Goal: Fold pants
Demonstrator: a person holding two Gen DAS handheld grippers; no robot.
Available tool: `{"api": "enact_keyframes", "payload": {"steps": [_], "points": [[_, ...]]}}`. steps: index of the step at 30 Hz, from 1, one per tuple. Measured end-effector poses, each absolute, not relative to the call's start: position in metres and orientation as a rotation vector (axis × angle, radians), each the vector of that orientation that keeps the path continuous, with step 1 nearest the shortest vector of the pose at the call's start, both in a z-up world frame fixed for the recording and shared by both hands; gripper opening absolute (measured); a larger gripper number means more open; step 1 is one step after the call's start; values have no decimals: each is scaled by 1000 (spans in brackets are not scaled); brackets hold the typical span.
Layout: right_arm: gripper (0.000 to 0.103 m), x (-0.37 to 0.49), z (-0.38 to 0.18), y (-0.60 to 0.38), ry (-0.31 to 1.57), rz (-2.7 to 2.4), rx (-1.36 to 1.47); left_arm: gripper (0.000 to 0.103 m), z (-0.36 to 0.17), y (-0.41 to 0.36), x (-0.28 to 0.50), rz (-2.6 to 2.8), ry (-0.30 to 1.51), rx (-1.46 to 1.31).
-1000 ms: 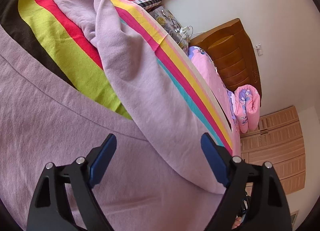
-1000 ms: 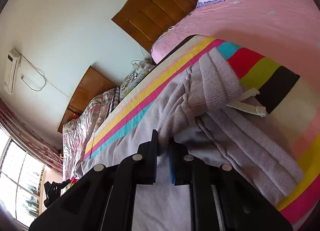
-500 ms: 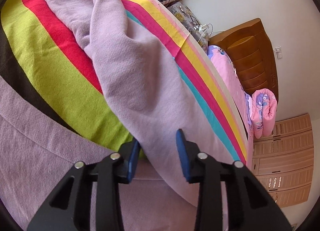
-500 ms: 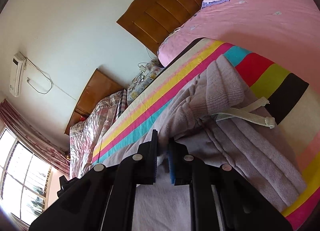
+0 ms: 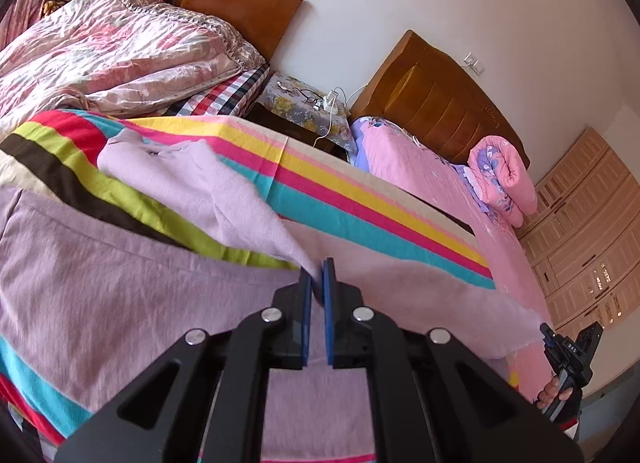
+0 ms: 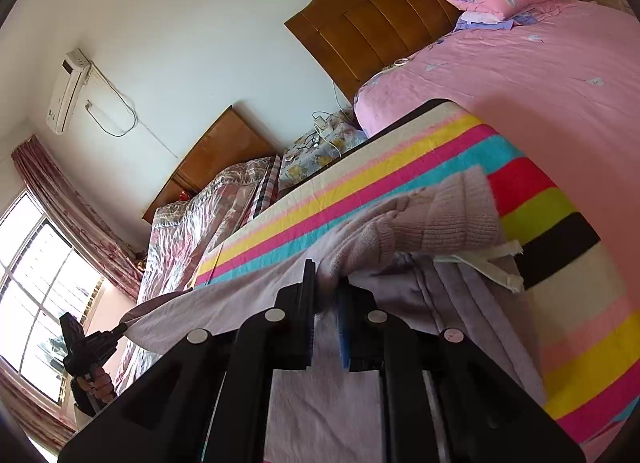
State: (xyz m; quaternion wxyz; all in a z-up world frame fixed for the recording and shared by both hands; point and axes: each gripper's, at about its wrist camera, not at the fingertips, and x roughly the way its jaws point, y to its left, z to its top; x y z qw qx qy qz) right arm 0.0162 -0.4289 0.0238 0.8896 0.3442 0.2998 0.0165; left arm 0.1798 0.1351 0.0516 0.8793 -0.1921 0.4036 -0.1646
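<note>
The left gripper point(image 5: 317, 283) is clamped on a pinch of the lilac pants point(image 5: 120, 283), whose leg trails ahead and to its left over the striped blanket point(image 5: 360, 199). The right gripper point(image 6: 326, 283) pinches the pants point(image 6: 420, 223) near the ribbed waistband, with the white drawstring point(image 6: 492, 267) just to its right.

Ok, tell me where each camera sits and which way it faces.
Left wrist: on the left tool, looking along its fingers over the pants toward the headboards; the right tool and its hand show far right.
Right wrist: on the right tool, facing the waistband and window; the left tool shows.
Shared: pants, striped blanket, rolled quilt.
</note>
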Motion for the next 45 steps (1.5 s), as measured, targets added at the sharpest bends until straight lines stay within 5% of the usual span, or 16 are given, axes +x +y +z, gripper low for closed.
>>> {"api": "enact_keyframes", "payload": {"steps": [5,8,9,12,14,17,19,25,32,35,37,38,42,45], "points": [[12,-40,-76,-435,827,-39,847,7,-66,159,132,-226,1056,-493],[12,-41,-84,-439,803,-32,881,10,-76,164,136,-222,1029,-549],[13,-39,-80,-440,803,-38,869,15,-73,164,136,-223,1017,-560],[17,-37,-80,-438,820,-46,849,50,-69,161,138,-228,996,-562],[17,-40,-83,-440,804,-46,878,49,-71,153,140,-229,1004,-541],[22,-45,-86,-435,797,-50,907,11,-72,142,141,-266,1032,-514],[20,-45,-81,-432,792,-60,876,6,-65,135,140,-260,1018,-458],[13,-52,-39,-423,741,-31,775,6,-21,146,123,-272,939,-426],[11,-59,-86,-436,808,-71,880,7,-72,148,120,-215,1063,-446],[22,-58,-82,-438,816,-62,876,21,-69,148,119,-229,1045,-471],[38,-60,-80,-437,813,-34,889,67,-63,146,116,-252,1019,-493],[42,-61,-80,-433,806,-6,909,69,-60,144,114,-257,1005,-500],[42,-57,-88,-397,837,132,931,66,-61,127,111,-304,1009,-503],[36,-47,-93,-373,863,163,882,42,-66,117,112,-299,1014,-477]]}}
